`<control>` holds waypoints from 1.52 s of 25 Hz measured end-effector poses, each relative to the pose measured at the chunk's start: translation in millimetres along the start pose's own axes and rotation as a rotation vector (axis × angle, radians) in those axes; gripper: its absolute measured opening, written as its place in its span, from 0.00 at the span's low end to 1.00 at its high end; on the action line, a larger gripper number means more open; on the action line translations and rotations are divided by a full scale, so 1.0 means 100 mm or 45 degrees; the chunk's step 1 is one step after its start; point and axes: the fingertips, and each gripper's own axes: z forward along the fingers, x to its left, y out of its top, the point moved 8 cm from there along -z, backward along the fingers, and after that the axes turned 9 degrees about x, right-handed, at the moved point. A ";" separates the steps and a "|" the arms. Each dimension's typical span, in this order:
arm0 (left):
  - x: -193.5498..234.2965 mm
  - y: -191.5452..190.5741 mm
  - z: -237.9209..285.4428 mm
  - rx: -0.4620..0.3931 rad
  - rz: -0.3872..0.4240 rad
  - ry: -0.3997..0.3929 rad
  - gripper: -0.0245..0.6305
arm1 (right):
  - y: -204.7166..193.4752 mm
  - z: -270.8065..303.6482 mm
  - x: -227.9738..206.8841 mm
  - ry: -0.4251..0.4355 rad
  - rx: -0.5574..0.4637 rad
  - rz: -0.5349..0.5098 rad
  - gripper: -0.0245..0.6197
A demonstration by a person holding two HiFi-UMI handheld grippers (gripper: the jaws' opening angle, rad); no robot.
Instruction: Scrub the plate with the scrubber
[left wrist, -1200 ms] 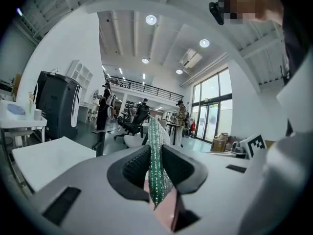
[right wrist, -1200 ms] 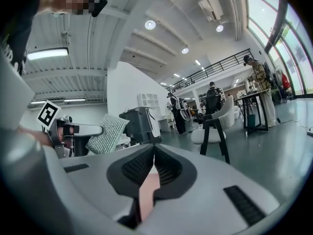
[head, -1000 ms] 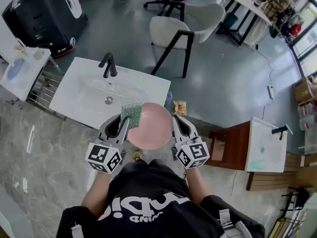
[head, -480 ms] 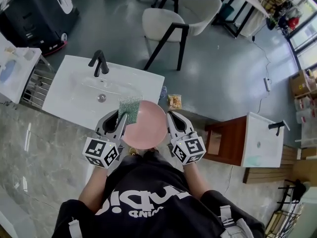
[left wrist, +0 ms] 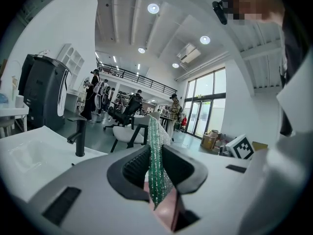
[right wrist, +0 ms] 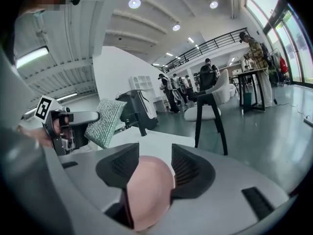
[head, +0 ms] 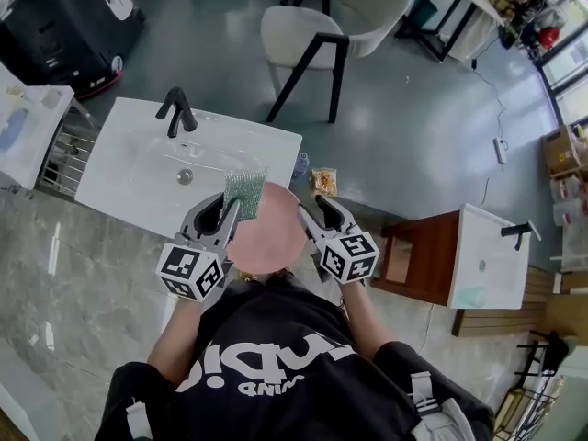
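Green scrubber (head: 245, 194) stands on edge, long axis upward, clamped in left tongs (left wrist: 155, 153).

Plain pale pink plate (head: 266, 234); glittery green scrubber (head: 245, 191) with a fine woven sparkle. White surface (head: 129, 168) with a black tap (head: 176, 110). Glossy grey floor (head: 413, 127). Grey marbled tiles (head: 55, 283) at the left. White chair (head: 303, 29) on black legs. Reddish-brown wooden cabinet (head: 420, 261). Black shirt (head: 276, 324) with white lettering.

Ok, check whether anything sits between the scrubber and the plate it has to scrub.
Nothing visible stands between them. The scrubber, clamped in the left gripper, hangs right by the upper-left rim of the pink plate in the head view, and the right gripper view shows only open air between the two.
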 end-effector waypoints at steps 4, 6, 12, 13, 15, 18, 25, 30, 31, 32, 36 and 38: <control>0.00 -0.03 0.08 0.018 -0.002 0.001 0.18 | -0.18 0.18 -0.11 0.011 0.147 0.025 0.37; -0.01 -0.07 0.13 0.034 -0.004 -0.006 0.18 | -0.28 0.26 -0.19 0.002 0.217 0.042 0.37; -0.03 -0.16 0.23 0.086 -0.004 -0.020 0.18 | -0.51 0.46 -0.32 0.008 0.389 0.074 0.31; -0.03 -0.18 0.24 0.093 -0.005 -0.021 0.18 | -0.53 0.48 -0.34 0.006 0.407 0.081 0.30; -0.03 -0.19 0.27 0.104 -0.003 -0.023 0.18 | -0.58 0.53 -0.37 0.012 0.441 0.102 0.30; -0.04 -0.20 0.31 0.114 0.005 -0.033 0.18 | -0.64 0.60 -0.38 0.025 0.489 0.124 0.30; -0.03 -0.27 0.38 0.164 0.017 -0.056 0.18 | -0.72 0.68 -0.36 0.058 0.565 0.135 0.21; -0.05 -0.39 0.53 0.269 0.065 -0.130 0.18 | -0.73 0.67 -0.38 0.037 0.566 0.171 0.13; -0.06 -0.42 0.58 0.302 0.065 -0.162 0.18 | -0.73 0.67 -0.38 0.040 0.563 0.178 0.13; -0.07 -0.47 0.63 0.339 0.064 -0.199 0.18 | -0.73 0.67 -0.38 0.043 0.559 0.183 0.13; -0.13 -0.65 0.81 0.484 0.100 -0.295 0.18 | -0.74 0.69 -0.35 0.048 0.558 0.192 0.12; -0.17 -0.72 0.89 0.544 0.136 -0.314 0.18 | -0.73 0.69 -0.34 0.045 0.558 0.192 0.11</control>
